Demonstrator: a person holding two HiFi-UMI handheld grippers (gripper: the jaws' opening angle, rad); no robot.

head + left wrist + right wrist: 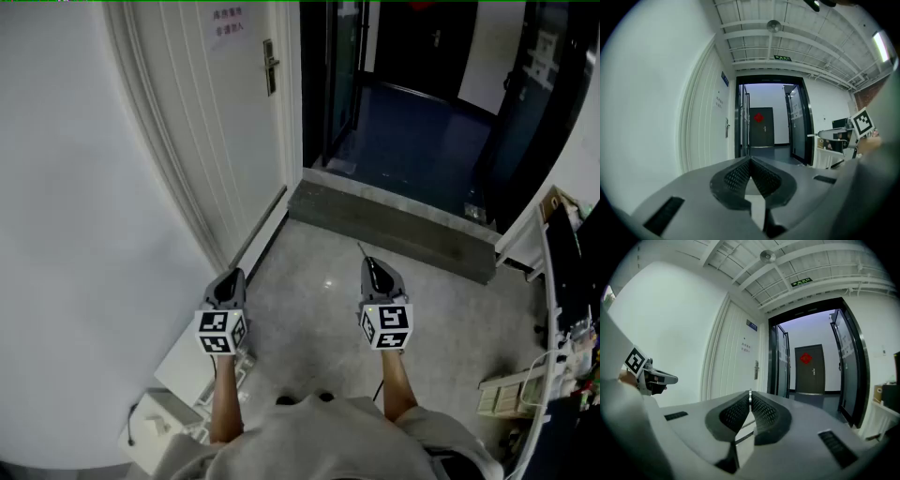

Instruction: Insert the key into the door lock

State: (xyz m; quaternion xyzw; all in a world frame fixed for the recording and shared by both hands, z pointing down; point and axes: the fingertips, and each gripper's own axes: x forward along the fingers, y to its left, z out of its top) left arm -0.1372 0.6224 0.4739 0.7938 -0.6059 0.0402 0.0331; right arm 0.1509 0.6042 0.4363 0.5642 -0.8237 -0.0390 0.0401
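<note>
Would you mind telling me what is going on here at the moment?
A person stands in a corridor with tongs in each hand. The right tongs are shut on a thin metal key that sticks out past their tips. The left tongs are shut and empty. Both point roughly level toward the white door. Its handle and lock lie well ahead, so the key is not yet in the lock.

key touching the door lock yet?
Apart. Head view: the key sticks out from the jaws of the right gripper, with a wide stretch of floor between it and the door lock.
</note>
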